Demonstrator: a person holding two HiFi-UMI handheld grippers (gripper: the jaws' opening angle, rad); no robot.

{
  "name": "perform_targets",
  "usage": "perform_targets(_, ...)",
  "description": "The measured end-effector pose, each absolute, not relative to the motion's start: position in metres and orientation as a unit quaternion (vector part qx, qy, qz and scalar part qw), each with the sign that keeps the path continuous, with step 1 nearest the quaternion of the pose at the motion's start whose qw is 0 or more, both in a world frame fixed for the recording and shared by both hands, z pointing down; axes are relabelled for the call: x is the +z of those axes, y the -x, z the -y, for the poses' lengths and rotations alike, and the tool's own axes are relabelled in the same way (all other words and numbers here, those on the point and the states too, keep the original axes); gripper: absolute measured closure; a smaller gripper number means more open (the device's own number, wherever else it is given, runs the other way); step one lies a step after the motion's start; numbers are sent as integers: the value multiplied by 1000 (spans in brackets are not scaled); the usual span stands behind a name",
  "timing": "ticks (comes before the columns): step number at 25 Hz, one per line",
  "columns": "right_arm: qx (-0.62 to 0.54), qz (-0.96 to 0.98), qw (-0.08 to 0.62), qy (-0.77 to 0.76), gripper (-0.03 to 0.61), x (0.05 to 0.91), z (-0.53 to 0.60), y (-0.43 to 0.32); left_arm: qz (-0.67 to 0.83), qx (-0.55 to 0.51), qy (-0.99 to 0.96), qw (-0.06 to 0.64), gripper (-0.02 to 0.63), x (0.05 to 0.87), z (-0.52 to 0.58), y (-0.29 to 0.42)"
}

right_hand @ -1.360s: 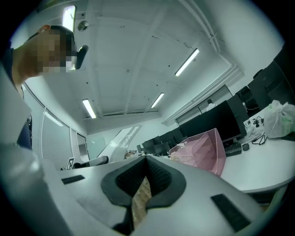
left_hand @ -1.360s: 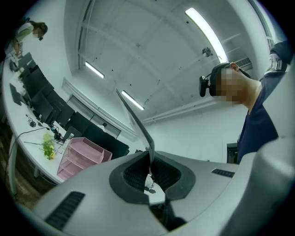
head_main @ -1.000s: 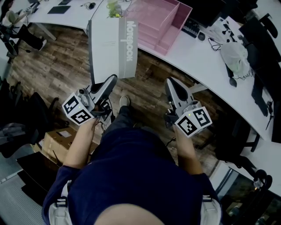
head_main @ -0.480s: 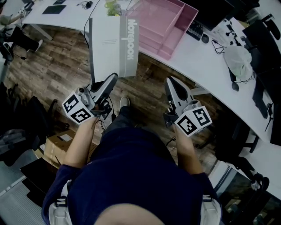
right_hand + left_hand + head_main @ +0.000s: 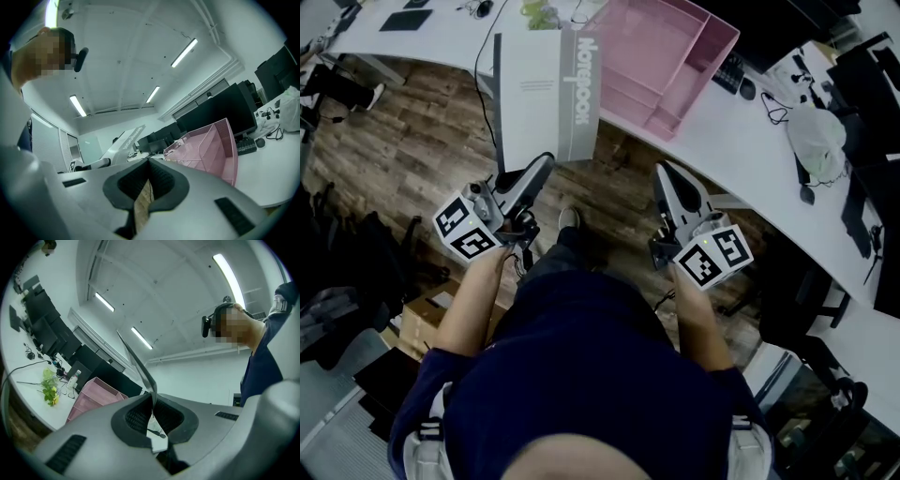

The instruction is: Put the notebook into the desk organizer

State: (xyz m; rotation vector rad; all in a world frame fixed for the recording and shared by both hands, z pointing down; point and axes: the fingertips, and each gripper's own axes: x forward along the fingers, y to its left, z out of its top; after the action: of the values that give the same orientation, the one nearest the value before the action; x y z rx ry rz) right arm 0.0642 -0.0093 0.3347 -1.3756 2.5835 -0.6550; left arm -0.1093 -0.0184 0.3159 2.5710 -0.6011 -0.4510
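- We see the right gripper (image 5: 662, 172) nearest to us, on the near side of the desk organizer (image 5: 661, 52) and short of the desk (image 5: 741, 131). Its jaws are pressed together with nothing between them, and it hangs over the wooden floor (image 5: 412, 141).
- The left gripper (image 5: 546, 161) is also on the near side of the organizer, offset to its left in the head view. Its jaws are pinched onto the near edge of the notebook (image 5: 546, 89).
- The notebook has a white cover and a grey spine band. It is held out from the left gripper toward the desk, and its far end is just beside the organizer's left side. It is outside the organizer; we cannot tell whether the two touch.
- The organizer is pink with stepped trays and sits on the white desk near the desk's front edge.
- A keyboard (image 5: 729, 70) lies just past the organizer's right side.
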Motion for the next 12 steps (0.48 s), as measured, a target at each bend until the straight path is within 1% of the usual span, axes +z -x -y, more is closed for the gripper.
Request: perform_targets(12,-219,-850,68,474,574,331,75,-41,195,-165,-937,239,578,315,89,130)
